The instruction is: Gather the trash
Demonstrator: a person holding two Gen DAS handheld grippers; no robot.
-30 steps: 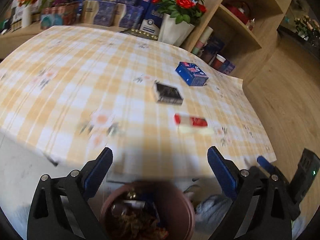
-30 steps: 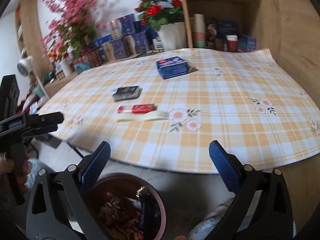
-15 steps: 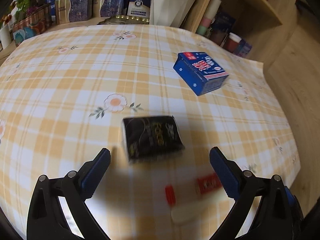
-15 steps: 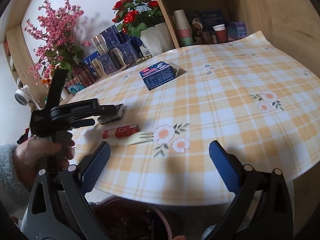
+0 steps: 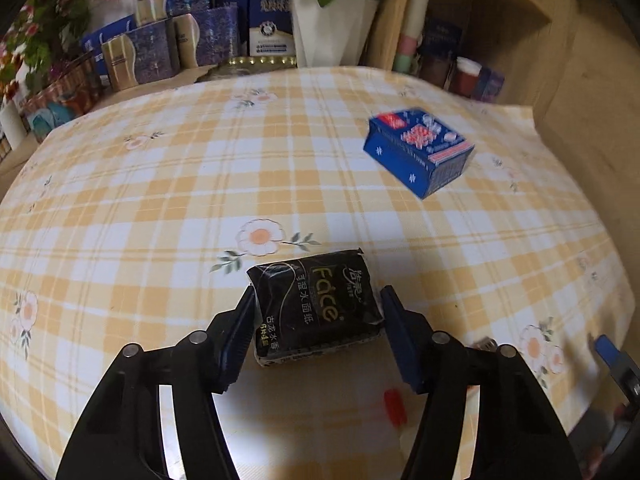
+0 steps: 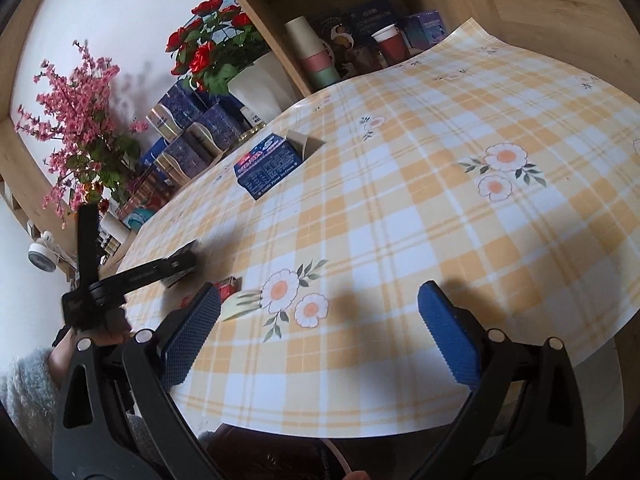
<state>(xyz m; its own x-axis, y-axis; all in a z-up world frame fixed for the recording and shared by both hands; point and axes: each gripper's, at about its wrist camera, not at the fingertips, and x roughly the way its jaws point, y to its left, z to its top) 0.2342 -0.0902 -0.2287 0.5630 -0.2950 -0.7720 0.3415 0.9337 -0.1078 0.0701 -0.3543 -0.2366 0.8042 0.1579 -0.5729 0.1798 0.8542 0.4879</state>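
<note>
My left gripper is down on the table, and its jaws have just been closing in on the black tissue pack. The blue pads now stand against the pack's two short sides — touching on the left by the look of it, and as good as touching on the right. The pack lies flat on the checked tablecloth, gold lettering up.

Just behind my left fingers, nearer to me, lies a small red wrapper, blurred, on a pale patch of cloth. From my right side I see the same red wrapper with a pale flat strip beside it, close to the printed daisies.

My right gripper hangs over the near edge of the table with its jaws spread wide and nothing between them. Below that edge the dark rim of a bin shows. To its left my own hand, in a grey fuzzy sleeve, grips the black handle of the other tool.

Farther out on the cloth sits a blue carton with one end flap open — well apart from the tissue pack. Beyond the table stand a white pot of red roses, stacked blue boxes and a wooden shelf holding cups.
</note>
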